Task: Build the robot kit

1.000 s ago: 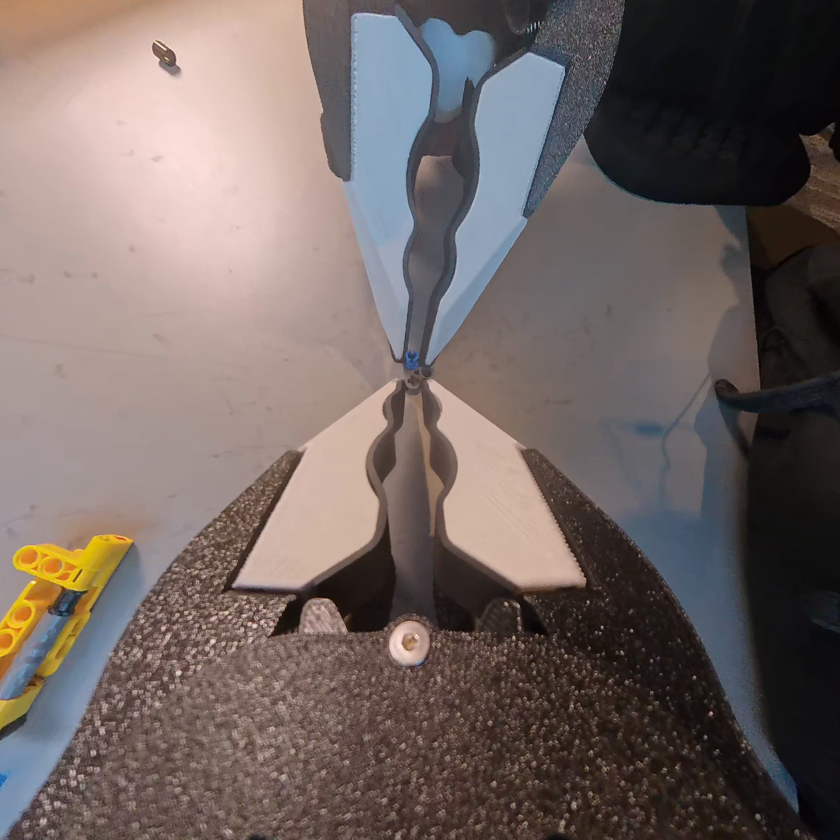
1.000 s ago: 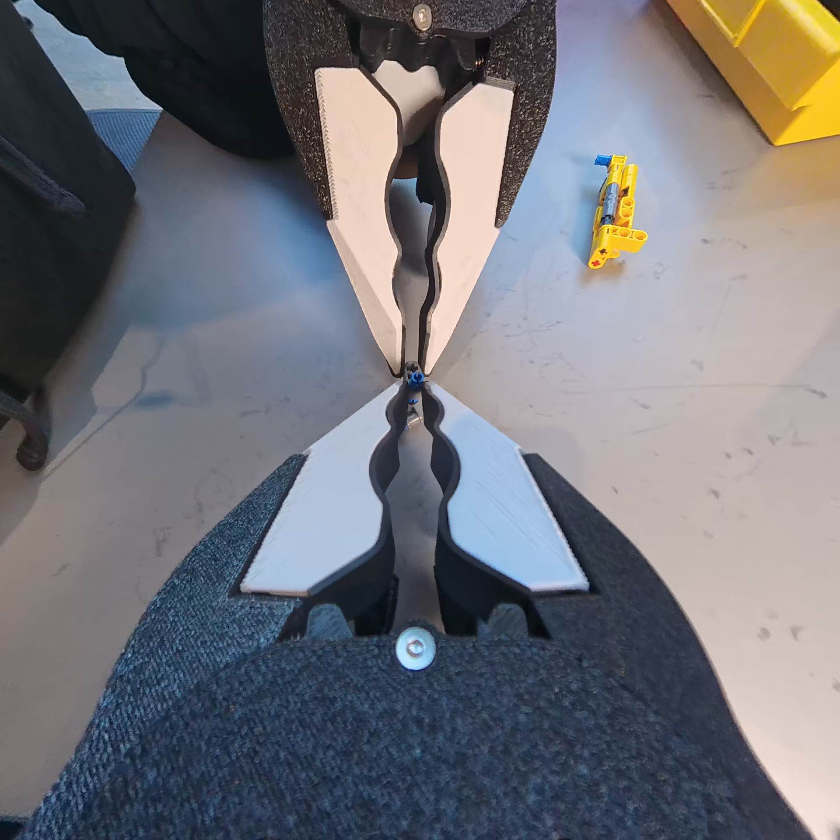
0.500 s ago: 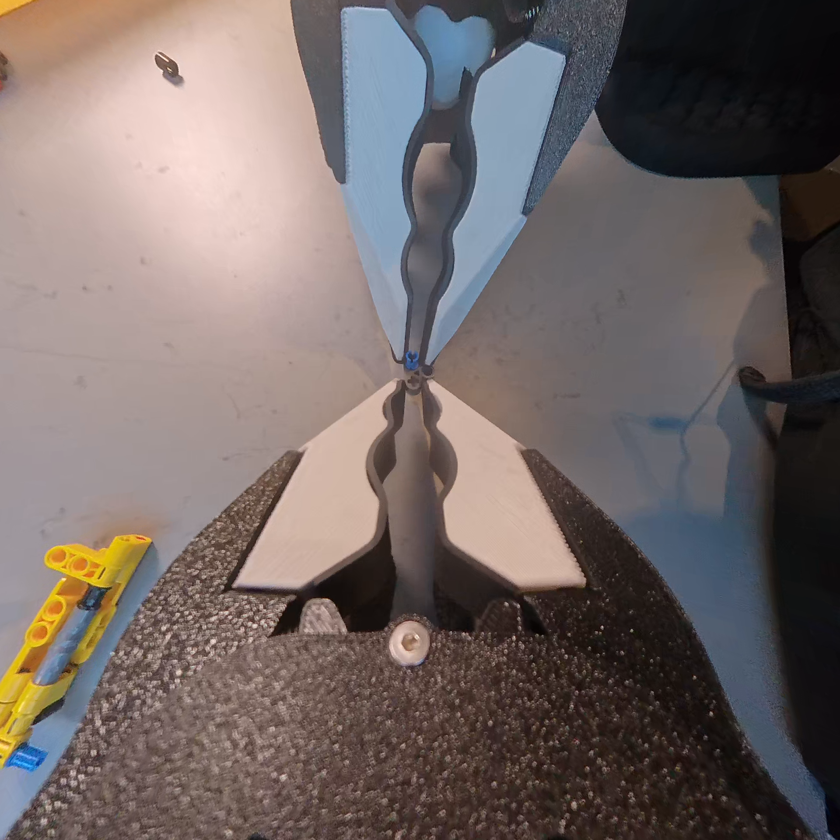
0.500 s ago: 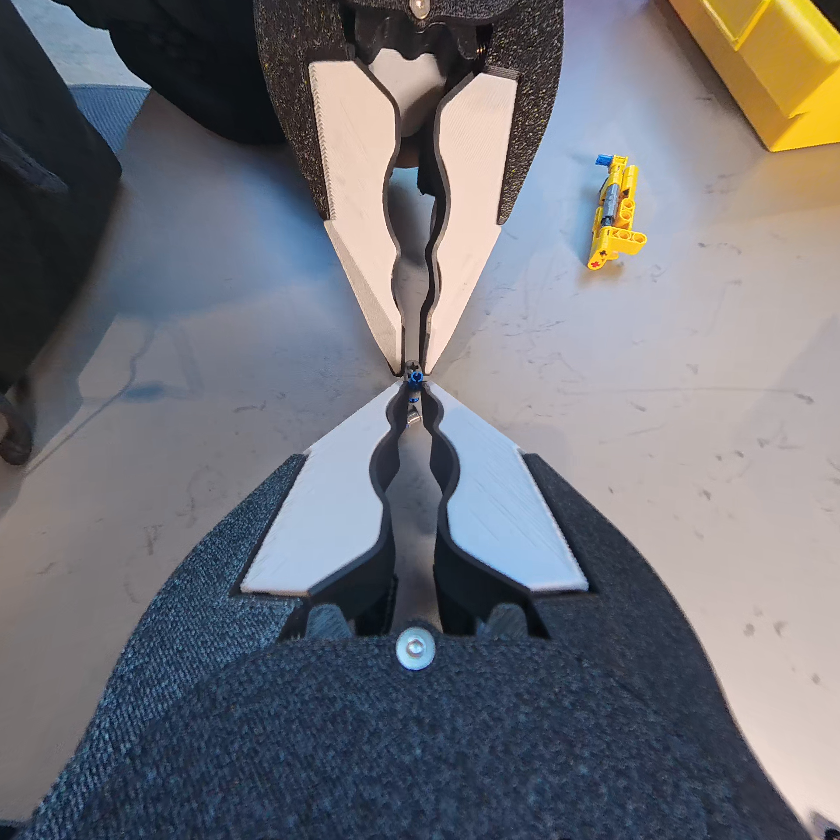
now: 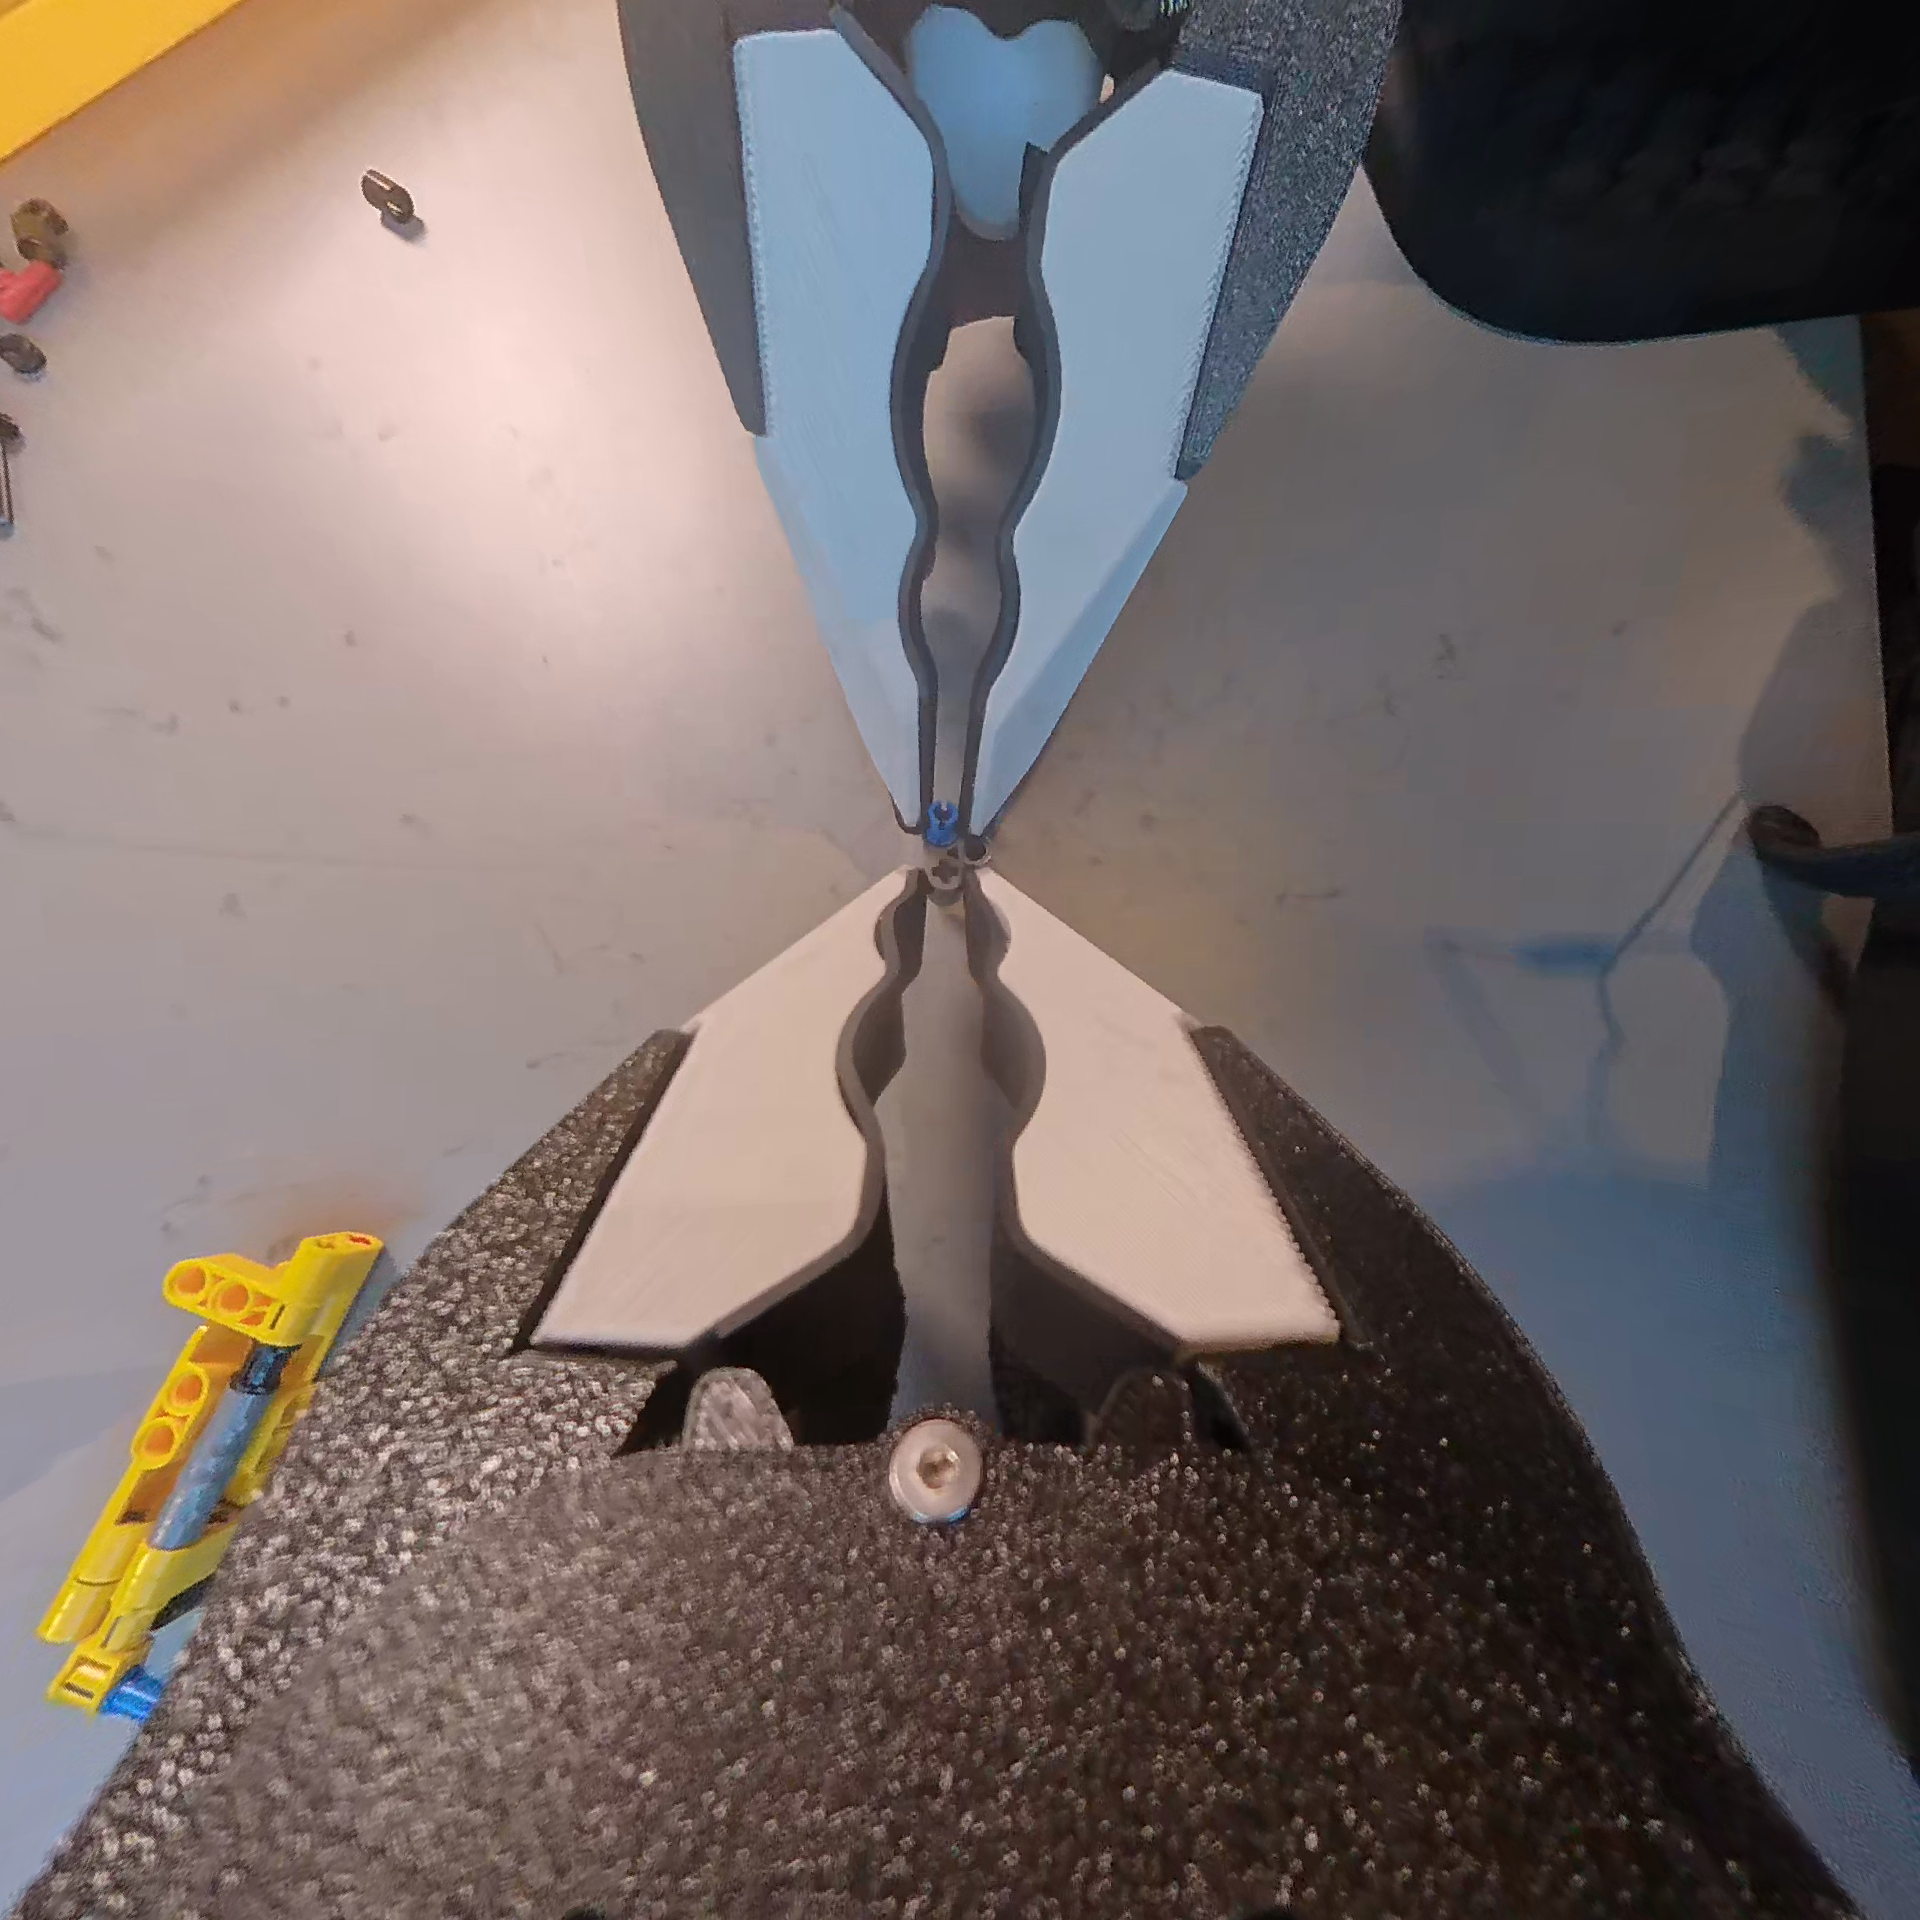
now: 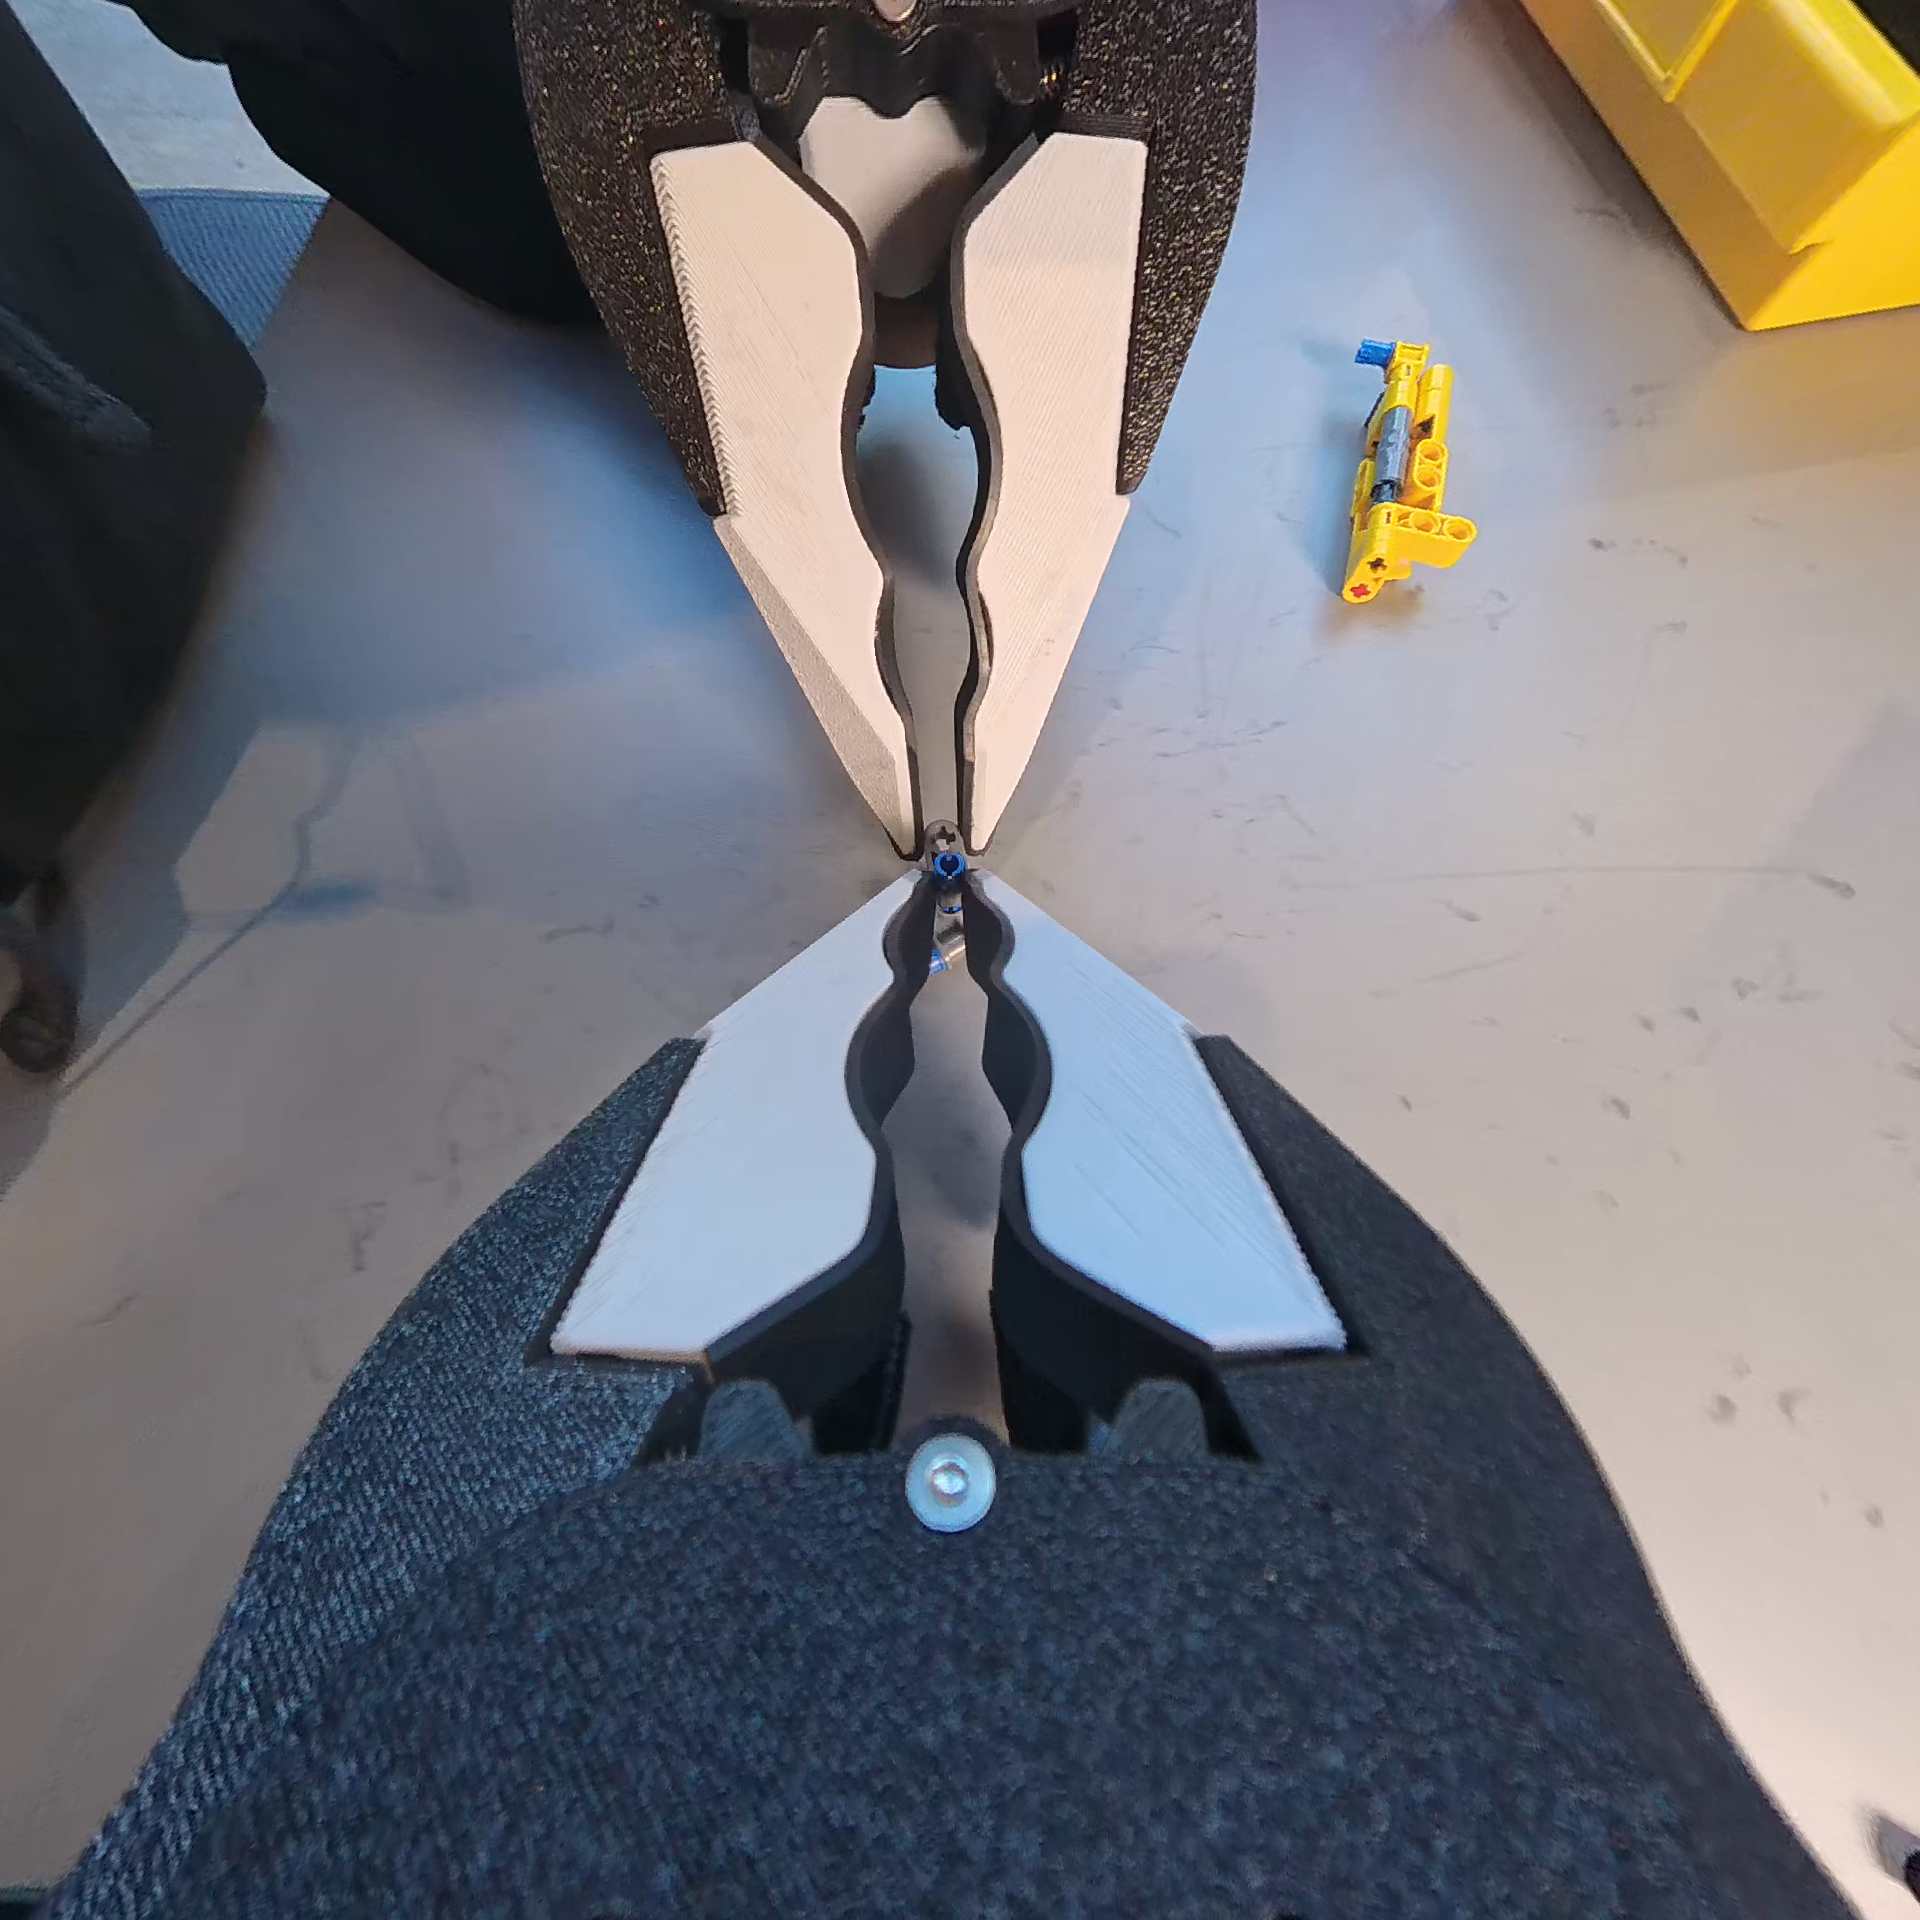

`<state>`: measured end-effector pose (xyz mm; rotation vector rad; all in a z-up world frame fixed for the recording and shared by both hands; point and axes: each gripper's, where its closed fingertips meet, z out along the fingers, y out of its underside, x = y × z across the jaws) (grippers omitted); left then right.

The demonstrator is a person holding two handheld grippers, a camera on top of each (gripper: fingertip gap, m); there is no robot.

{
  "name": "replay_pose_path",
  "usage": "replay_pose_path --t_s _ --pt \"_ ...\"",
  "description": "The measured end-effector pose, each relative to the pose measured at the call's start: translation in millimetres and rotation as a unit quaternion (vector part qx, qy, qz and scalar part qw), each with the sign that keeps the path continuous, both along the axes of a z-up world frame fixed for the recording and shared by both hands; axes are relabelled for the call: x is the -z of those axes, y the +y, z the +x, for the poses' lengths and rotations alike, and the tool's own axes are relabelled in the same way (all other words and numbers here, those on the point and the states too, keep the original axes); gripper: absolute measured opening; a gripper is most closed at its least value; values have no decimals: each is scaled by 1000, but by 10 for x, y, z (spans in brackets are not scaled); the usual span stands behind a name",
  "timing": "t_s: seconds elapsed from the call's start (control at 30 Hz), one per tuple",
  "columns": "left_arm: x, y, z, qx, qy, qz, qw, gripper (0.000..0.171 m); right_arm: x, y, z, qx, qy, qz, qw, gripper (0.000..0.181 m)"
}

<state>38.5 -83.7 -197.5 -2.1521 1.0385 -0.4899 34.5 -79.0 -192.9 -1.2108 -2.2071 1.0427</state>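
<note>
My two grippers meet tip to tip just above a grey table [image 5: 416,727]. My left gripper [image 5: 945,883] is shut on a small dark connector piece [image 5: 951,857]. My right gripper [image 6: 940,888] is shut on a small blue pin [image 6: 943,868]. The pin's end touches the dark connector [image 6: 943,833]. In the left wrist view the right gripper [image 5: 943,810] comes in from the top with the blue pin [image 5: 940,826]. In the right wrist view the left gripper [image 6: 943,821] comes in from the top.
A yellow beam assembly [image 5: 208,1455] with a grey axle lies on the table beside my left gripper; it also shows in the right wrist view [image 6: 1403,478]. A yellow bin [image 6: 1766,135] stands far right. Small loose parts [image 5: 387,197] lie far left. Dark fabric [image 5: 1662,156] borders the table. Both grippers' tips are close together, under 4 cm apart.
The grippers stay tip to tip with the pin and connector touching. The views have drifted a little, so more of the yellow assembly and more loose parts show in the left wrist view.
</note>
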Motion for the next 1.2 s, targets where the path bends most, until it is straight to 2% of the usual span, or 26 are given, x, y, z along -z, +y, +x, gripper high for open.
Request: replay_pose_path --t_s 0.67,1.03,1.2 --pt "4 20 23 -14 -54 -38 998 6 17 13 13 15 -11 -23 1000 5" --pt "13 39 32 -12 -24 -27 999 6 24 22 29 27 -13 -44 999 4" --pt "17 29 28 -2 4 -10 1000 6 19 17 32 27 -14 -28 999 4"
